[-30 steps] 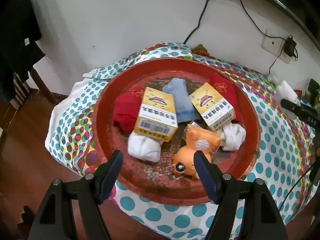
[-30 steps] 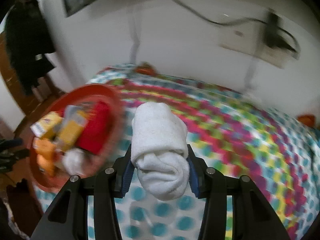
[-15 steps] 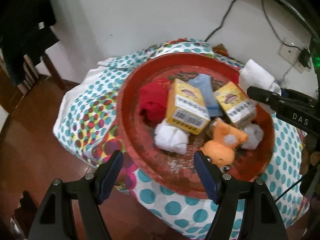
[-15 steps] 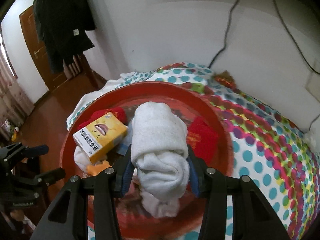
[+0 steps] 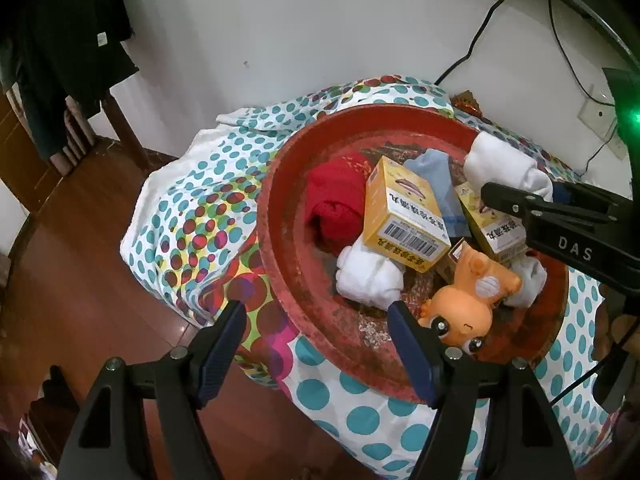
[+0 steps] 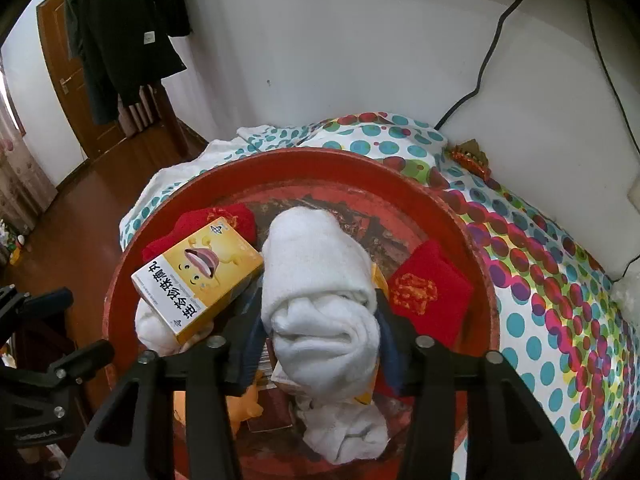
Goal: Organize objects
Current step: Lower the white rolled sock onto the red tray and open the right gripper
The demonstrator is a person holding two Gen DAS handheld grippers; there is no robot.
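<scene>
Right wrist view shows the right gripper [image 6: 320, 320] clamped on a rolled white sock [image 6: 318, 292], its fingers pressing the roll from either side near the folded end. The sock's long axis runs forward along the fingers, out over the middle of the red tray [image 6: 460, 216]. It hangs above the tray and touches nothing that I can make out.

Directly beneath and slightly nearer the camera lies another white sock [image 6: 344, 436], with a yellow box [image 6: 198, 276] to the left and a red cloth bundle [image 6: 430, 290] to the right. The bare patch of tray floor lies ahead of the sock's tip, toward the far rim.

From the left wrist view, the left gripper [image 5: 316, 344] hangs at the tray's near edge with its fingers spread wide and nothing between them, just short of the orange toy [image 5: 468, 300]. The held sock [image 5: 506, 166] shows at the far right of the tray, so the right hand is plainly the one placed to set it down.

My guess is the drop should go forward into that open patch, since a release here would land on the pile below.
</scene>
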